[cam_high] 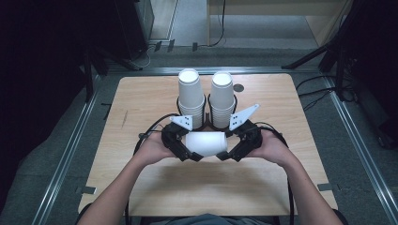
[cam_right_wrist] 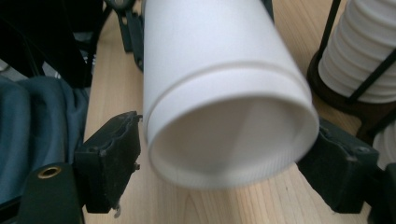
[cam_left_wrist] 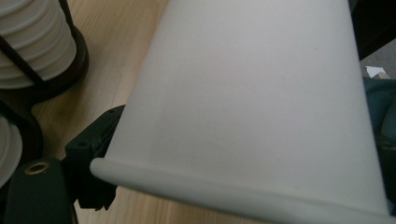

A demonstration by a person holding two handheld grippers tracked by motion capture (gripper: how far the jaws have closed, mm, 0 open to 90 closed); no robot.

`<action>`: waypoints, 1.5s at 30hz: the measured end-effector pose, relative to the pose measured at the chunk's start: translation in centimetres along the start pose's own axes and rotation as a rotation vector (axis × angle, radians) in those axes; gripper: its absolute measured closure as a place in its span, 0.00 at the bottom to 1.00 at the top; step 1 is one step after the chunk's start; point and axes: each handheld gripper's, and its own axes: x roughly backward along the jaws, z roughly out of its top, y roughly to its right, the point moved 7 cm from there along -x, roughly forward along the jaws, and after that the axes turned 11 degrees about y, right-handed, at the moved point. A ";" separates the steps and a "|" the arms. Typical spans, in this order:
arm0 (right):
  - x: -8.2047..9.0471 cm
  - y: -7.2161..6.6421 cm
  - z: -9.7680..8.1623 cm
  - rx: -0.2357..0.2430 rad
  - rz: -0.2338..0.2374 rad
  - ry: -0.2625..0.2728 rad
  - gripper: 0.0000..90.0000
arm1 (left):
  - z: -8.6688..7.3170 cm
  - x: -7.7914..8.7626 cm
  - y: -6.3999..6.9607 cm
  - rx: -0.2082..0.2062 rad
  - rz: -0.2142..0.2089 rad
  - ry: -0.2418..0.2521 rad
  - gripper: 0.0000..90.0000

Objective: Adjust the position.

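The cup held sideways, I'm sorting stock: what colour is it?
Plain white cup, no print; best in the right gripper view.

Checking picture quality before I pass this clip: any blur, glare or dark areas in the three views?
High view: sharp, table evenly lit, surroundings very dark. Left gripper view: cup soft, too close to focus. Right gripper view: cup rim blurred, stacks slightly soft. No glare.

Left claw (cam_high: pixel 196 157) and right claw (cam_high: pixel 224 156) face each other (jaws spread wide), forearms converging.

A light wooden table (cam_high: pixel 141 187) stands on grey floor (cam_high: pixel 56 154) — dark stands and cables (cam_high: pixel 324 93) around it.
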 end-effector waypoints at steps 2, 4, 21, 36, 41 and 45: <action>-0.1 0.1 -0.4 -0.001 -0.008 -0.024 0.19 | -0.1 0.3 -0.2 0.007 0.011 -0.018 0.12; -0.3 0.4 -0.8 0.000 -0.025 -0.052 0.19 | -0.2 0.6 -0.5 -0.001 0.032 -0.032 0.12; -0.8 1.2 -2.1 0.001 -0.081 -0.134 0.19 | -0.9 -0.2 -1.2 -0.021 0.082 -0.238 0.12; -1.8 0.8 -1.8 0.039 -0.055 -0.140 0.19 | -1.6 -2.5 -0.8 -0.012 0.065 -0.356 0.12; -2.6 0.4 -1.6 0.062 -0.032 -0.146 0.19 | -1.6 -2.9 -0.5 -0.013 0.049 -0.370 0.12; -3.4 0.1 -1.4 0.085 -0.023 -0.166 0.19 | -1.5 -3.2 -0.3 -0.022 0.043 -0.374 0.12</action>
